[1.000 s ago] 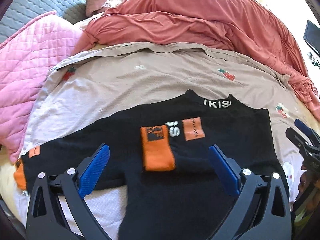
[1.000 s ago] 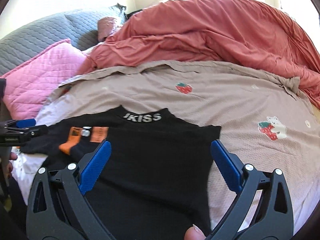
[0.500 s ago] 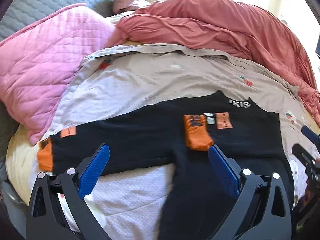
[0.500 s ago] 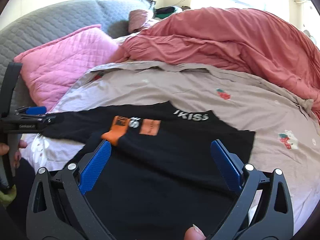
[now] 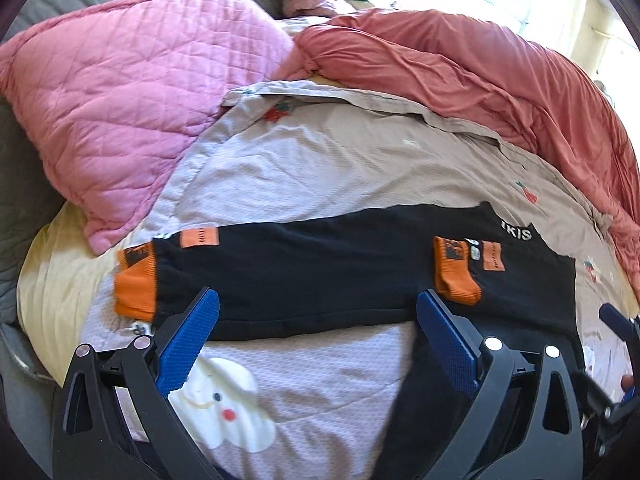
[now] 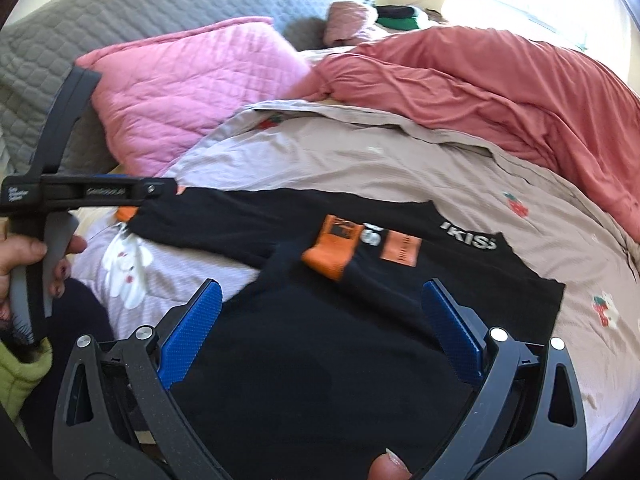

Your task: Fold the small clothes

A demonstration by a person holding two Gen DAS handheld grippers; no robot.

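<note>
While left view lacks it, hand (image 6: 24,256) visible.

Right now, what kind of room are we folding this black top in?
Most likely a bedroom: the black top lies spread on a bed, on a beige sheet with strawberry prints, with a quilted pink pillow and a rumpled red duvet behind it.

Right claw (image 6: 320,328) gapes wide above the black sweater (image 6: 320,360).
</note>
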